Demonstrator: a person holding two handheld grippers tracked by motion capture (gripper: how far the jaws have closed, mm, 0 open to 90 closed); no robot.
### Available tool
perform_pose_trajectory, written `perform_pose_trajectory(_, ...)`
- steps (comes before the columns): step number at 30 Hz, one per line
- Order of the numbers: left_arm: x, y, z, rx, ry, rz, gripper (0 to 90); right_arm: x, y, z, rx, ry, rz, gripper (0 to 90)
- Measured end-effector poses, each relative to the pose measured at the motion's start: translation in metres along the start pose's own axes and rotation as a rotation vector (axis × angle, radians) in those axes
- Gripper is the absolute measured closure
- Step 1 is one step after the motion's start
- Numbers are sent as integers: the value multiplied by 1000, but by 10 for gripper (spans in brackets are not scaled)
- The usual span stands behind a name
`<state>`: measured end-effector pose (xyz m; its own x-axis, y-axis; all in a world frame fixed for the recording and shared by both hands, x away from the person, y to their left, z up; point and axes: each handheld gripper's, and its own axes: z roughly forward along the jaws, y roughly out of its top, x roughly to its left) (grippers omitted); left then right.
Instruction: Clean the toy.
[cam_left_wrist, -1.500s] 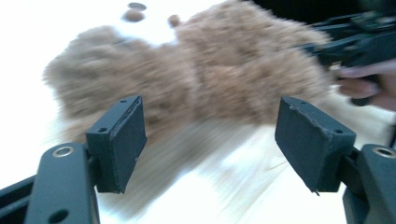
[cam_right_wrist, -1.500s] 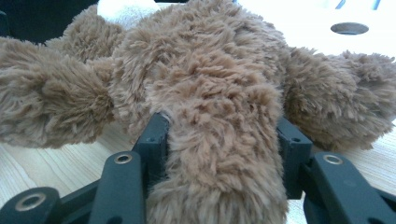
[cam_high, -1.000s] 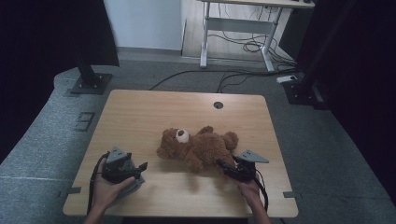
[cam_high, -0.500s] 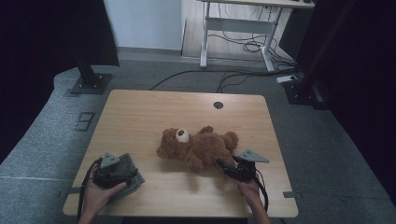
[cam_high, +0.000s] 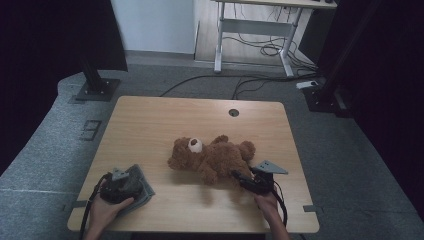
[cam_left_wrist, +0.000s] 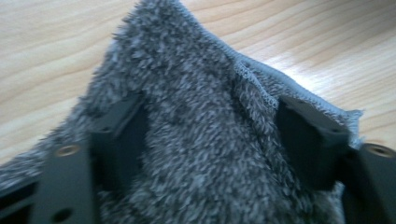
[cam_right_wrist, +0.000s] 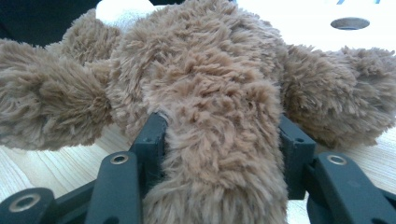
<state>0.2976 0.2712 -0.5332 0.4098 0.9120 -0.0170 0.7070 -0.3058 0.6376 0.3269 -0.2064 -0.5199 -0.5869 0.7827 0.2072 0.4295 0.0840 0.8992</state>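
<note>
- Left gripper (cam_high: 121, 184), near the front left corner of the counter (cam_high: 165, 120): it sits on top of a grey fluffy cloth (cam_high: 142, 186), with the person's left hand (cam_high: 106, 210) behind it.
- Left gripper view: the grey cloth (cam_left_wrist: 196, 140) lies between and under both jaws, and its pile bulges up in the gap. The stitched hem runs past the jaw on the right of that view and ends just beyond it. The jaws have just been closing with the cloth between them; the picture is blurred, so I cannot tell whether the pads already press on it.
- Centre of the counter: a brown teddy bear (cam_high: 212, 159) lies on its back, its white muzzle up. Its head is on the side of the left gripper, well apart from those jaws.
- Right gripper (cam_high: 250, 181), at the front right: its jaws reach the bear's lower limb. The person's right hand (cam_high: 270, 205) is behind the gripper.
- Right gripper view: the bear's leg (cam_right_wrist: 219, 154) fills the gap between the jaws, both pads sunk into the fur, so the jaws are clamped on the leg. Beyond the jaw tips lie the bear's body and its other limbs.
- Beyond the bear, far from both pairs of jaws: a round cable hole (cam_high: 233, 112) in the counter.
</note>
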Motion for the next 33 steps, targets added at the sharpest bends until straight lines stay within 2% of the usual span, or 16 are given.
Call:
perform_pose_trajectory(1, 1, -1, 0, -5, 5, 1, 360, 0, 0, 0, 0, 0, 1, 479)
perform_pose_trajectory(2, 3, -1, -1, -12, 8, -2, 451, 0, 0, 0, 0, -1, 0, 479)
perform_pose_trajectory(3, 5, -2, -1, -18, 12, -8, 501, 0, 0, 0, 0, -1, -1, 479)
perform_pose_trajectory(4, 6, -2, -2, -19, 14, -12, 501, 0, 0, 0, 0, -1, -1, 479)
perform_pose_trajectory(5, 8, -3, -3, -23, 16, -19, 618, 1, 0, 0, 0, -3, -1, 479)
perform_pose_trajectory(6, 9, -3, -3, -31, 15, -27, 618, 1, 0, 0, 0, -3, -1, 479)
perform_pose_trajectory(7, 10, -4, -3, -39, 11, -31, 706, 1, 0, 0, 1, -3, 0, 479)
perform_pose_trajectory(10, 10, -3, -4, -52, -12, -37, 746, 1, 0, 0, 2, -2, 0, 479)
perform_pose_trajectory(12, 9, 0, -9, -88, -63, -53, 761, 1, 0, -1, 4, 0, -6, 479)
perform_pose_trajectory(17, -4, 14, -22, -168, -145, -43, 763, 0, 0, -2, 7, 5, -1, 479)
perform_pose_trajectory(26, -41, 49, -34, -264, -254, 37, 762, -1, -1, -5, 10, 1, 20, 466)
perform_pose_trajectory(30, -56, 65, -32, -290, -303, 65, 762, -1, -2, -5, 16, 2, 30, 463)
perform_pose_trajectory(33, -69, 77, -27, -299, -357, 78, 762, -1, -3, -5, 16, 2, 32, 463)
